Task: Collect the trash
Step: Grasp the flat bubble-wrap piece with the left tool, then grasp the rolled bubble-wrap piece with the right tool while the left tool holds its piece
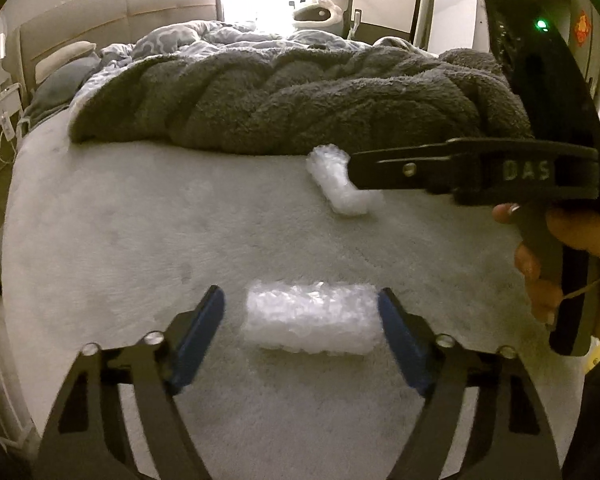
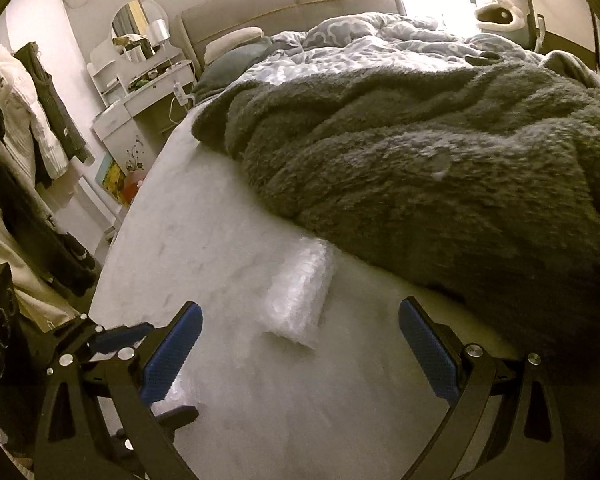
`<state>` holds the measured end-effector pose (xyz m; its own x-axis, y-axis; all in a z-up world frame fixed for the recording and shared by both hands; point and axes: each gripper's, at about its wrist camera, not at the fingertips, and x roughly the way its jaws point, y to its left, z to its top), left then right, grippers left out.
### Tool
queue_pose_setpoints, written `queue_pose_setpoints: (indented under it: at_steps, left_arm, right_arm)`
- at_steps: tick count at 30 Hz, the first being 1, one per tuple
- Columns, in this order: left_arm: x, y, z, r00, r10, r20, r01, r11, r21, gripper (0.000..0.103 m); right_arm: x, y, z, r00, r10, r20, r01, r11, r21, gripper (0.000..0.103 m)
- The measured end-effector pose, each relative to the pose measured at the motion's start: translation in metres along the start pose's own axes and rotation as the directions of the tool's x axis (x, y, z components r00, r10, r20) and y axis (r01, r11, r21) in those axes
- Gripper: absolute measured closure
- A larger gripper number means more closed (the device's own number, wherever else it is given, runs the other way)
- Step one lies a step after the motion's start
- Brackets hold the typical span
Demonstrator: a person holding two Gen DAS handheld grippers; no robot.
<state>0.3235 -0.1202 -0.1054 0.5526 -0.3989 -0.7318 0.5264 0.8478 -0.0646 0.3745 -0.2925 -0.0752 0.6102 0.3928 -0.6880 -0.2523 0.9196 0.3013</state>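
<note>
Risk: your left tool [image 1: 300, 312], spread around the near bubble-wrap roll [image 1: 312, 322], may squash it aside; your right tool [image 2: 300, 328], spread, straddles the far roll [image 2: 298, 296].

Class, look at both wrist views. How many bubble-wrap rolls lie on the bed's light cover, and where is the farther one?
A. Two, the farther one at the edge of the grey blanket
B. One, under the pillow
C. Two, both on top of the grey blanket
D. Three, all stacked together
A: one roll lies between the left gripper's open fingers, and a second roll lies by the grey blanket's edge.
</note>
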Motion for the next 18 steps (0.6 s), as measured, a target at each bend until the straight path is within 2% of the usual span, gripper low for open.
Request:
queue_pose_setpoints:
  at_steps: [1,3,13,18]
  left_arm:
    - [0.001,0.0,0.0,1.0,-0.004,-0.001,0.004,1.0,-0.001,0.026]
    - [0.003,-0.001,0.001,1.0,-0.013,-0.005,0.013,1.0,0.002,0.037]
    - [-0.004,0.003,0.002,1.0,-0.007,0.008,0.007,1.0,-0.024,0.04]
    - [-0.011,0.008,0.003,1.0,0.015,0.012,-0.014,0.999,-0.042,0.04]
  right_arm:
    - [0.002,0.0,0.0,1.0,-0.001,-0.004,0.001,1.0,0.0,0.009]
    - [0.008,0.002,0.001,1.0,-0.006,-0.013,0.006,1.0,-0.001,0.017]
    - [0.03,0.0,0.0,0.998,-0.036,-0.057,0.036,0.999,-0.013,0.043]
    - [0.033,0.0,0.0,0.997,-0.043,-0.06,0.041,0.999,-0.019,0.05]
